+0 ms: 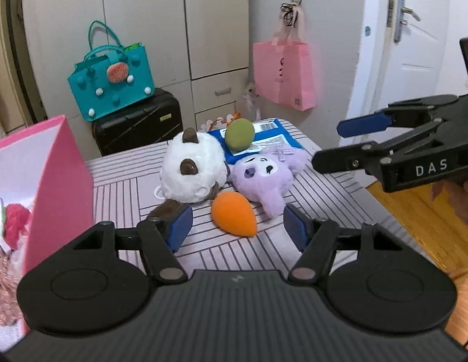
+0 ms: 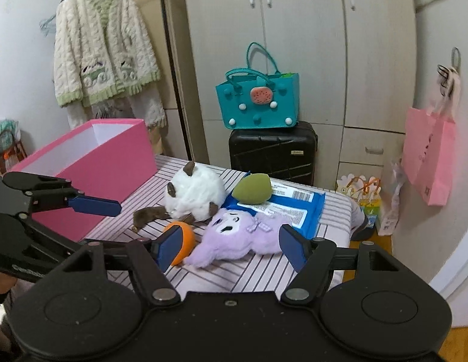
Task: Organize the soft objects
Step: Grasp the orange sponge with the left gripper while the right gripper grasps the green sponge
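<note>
On the striped table (image 1: pixel 119 187) lie a white plush with brown ears (image 1: pixel 193 170), a purple plush (image 1: pixel 264 178), an orange sponge egg (image 1: pixel 234 214) and a green sponge egg (image 1: pixel 239 135) on a blue packet (image 1: pixel 270 141). My left gripper (image 1: pixel 238 227) is open, just short of the orange egg. My right gripper (image 2: pixel 229 249) is open, just short of the purple plush (image 2: pixel 234 235); it also shows in the left wrist view (image 1: pixel 327 144). The pink box (image 2: pixel 92 163) stands open at the left and holds a red and floral item (image 1: pixel 13 220).
A black suitcase (image 2: pixel 273 150) with a teal bag (image 2: pixel 258 99) on top stands behind the table by the wardrobe. A pink bag (image 1: pixel 283 72) hangs on the wall. A cardigan (image 2: pixel 104 51) hangs at left. A door (image 1: pixel 415 45) and wood floor lie to the right.
</note>
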The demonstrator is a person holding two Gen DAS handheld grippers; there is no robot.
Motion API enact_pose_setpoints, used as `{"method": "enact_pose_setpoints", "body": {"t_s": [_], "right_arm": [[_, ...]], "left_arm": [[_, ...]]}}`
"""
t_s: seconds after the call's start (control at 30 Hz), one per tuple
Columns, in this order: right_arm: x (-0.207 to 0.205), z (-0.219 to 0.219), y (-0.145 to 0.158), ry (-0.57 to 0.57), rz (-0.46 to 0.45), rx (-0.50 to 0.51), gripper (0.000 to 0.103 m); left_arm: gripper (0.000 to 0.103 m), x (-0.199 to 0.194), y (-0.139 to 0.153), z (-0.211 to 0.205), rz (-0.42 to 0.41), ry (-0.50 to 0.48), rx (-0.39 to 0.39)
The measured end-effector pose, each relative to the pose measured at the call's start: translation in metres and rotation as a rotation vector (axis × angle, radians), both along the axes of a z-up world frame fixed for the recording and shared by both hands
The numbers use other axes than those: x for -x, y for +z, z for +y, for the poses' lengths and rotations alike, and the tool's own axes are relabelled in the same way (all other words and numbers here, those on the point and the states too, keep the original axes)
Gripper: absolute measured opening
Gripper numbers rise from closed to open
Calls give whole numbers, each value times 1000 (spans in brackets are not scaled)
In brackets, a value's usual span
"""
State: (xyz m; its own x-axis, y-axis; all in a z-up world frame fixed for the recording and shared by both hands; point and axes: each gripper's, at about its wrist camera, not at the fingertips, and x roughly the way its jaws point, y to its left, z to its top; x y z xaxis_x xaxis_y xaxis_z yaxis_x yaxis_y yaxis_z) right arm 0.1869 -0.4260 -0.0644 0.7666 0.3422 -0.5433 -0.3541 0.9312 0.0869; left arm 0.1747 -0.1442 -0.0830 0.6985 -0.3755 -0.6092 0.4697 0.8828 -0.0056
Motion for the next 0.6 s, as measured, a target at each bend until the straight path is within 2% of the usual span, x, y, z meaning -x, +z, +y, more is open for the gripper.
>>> {"method": "enact_pose_setpoints", "body": {"t_s": [0.13,0.27,0.37,0.6], "right_arm": [[-15,0,-3,9,-8,-27,74],[-32,0,-7,16,-28,-50,74],[-45,3,-13,27,-28,-66,74],[-70,17,-20,40,-70,-11,74]], "left_arm": [[55,-14,-11,-5,35,30,22],[49,-21,-22,-8,27,92,21],[45,-29,-29,-7,74,93,50],[39,-38,-35,-4,106,99,87]]}}
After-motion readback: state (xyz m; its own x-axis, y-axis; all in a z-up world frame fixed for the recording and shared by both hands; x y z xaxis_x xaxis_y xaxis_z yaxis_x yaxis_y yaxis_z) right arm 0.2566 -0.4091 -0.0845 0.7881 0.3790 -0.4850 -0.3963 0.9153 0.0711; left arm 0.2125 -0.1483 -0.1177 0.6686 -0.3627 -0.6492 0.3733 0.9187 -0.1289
